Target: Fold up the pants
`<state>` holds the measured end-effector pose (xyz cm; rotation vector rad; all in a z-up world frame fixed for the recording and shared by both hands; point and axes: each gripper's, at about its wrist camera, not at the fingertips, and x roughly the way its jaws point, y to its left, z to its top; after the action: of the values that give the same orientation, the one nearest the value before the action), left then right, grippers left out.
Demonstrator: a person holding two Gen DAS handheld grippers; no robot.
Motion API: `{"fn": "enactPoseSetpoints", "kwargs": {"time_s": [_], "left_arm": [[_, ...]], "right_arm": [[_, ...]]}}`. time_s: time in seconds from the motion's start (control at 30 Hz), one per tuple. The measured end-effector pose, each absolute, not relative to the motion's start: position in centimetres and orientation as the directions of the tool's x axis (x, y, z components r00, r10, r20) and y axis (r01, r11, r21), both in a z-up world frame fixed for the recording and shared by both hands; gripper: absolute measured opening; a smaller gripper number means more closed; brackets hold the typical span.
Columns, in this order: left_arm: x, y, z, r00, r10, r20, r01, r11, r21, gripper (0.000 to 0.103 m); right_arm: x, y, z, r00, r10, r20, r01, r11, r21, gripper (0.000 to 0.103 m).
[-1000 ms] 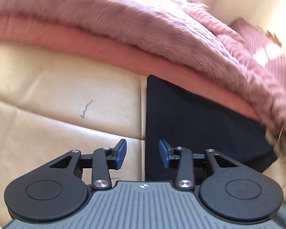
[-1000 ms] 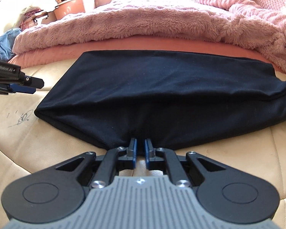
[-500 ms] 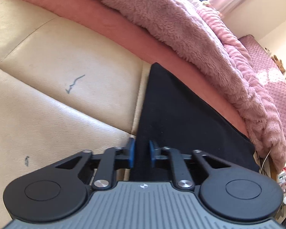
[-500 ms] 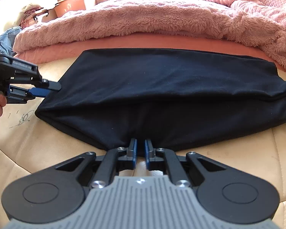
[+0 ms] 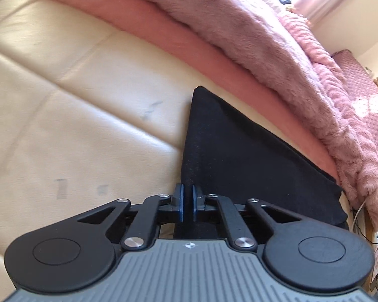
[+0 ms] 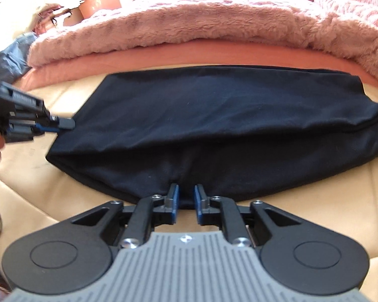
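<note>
Black pants (image 6: 214,125) lie folded on the cream leather cushion (image 5: 75,100).
Left gripper (image 5: 186,198) has just clenched on the pants' edge; right gripper (image 6: 186,198), just parting, straddles the hem unpressed. No legible writing.

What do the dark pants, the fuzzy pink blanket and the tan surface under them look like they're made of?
The pants look like soft matte knit, perhaps cotton jersey: black, no sheen, gentle wrinkles. The blanket seems plush fleece or faux fur, with a shaggy, tufted pile. The cushion looks like leather or imitation leather: smooth, faintly glossy, fine grain, stitched seams and scuff marks. I cannot tell which.
</note>
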<state>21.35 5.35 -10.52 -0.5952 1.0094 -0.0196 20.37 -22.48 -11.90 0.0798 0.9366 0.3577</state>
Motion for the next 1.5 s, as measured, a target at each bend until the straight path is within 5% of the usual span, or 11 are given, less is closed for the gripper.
{"fn": "enactPoseSetpoints", "kwargs": {"time_s": [0.4,0.6,0.8,1.0,1.1,1.5], "left_arm": [[22.0,12.4,-9.5,0.506,-0.080,-0.859,-0.260,0.935,-0.240,0.006],[22.3,12.7,-9.4,0.520,-0.052,-0.853,-0.267,0.938,-0.219,0.015],[22.7,11.8,-8.2,0.570,0.013,-0.822,-0.302,0.933,-0.194,0.021],[24.0,9.5,-7.6,0.578,-0.037,-0.815,-0.243,0.946,-0.215,0.021],[24.4,7.7,-7.9,0.567,-0.070,-0.821,-0.198,0.955,-0.219,0.021],[26.2,1.8,-9.3,0.524,-0.160,-0.836,-0.055,0.974,-0.220,0.021]], "right_arm": [[21.3,-25.6,-8.6,0.548,0.362,-0.754,-0.166,0.930,0.327,0.049],[25.2,-32.1,-7.7,0.554,0.382,-0.740,0.031,0.879,0.476,0.077],[29.4,-37.5,-9.8,0.507,0.464,-0.726,0.144,0.785,0.602,0.078],[33.3,-40.6,-12.6,0.449,0.542,-0.711,0.150,0.738,0.658,0.077],[34.7,-41.4,-14.5,0.397,0.617,-0.680,0.150,0.687,0.711,0.068],[37.1,-42.3,-16.8,0.298,0.759,-0.579,0.068,0.588,0.806,0.068]]}}
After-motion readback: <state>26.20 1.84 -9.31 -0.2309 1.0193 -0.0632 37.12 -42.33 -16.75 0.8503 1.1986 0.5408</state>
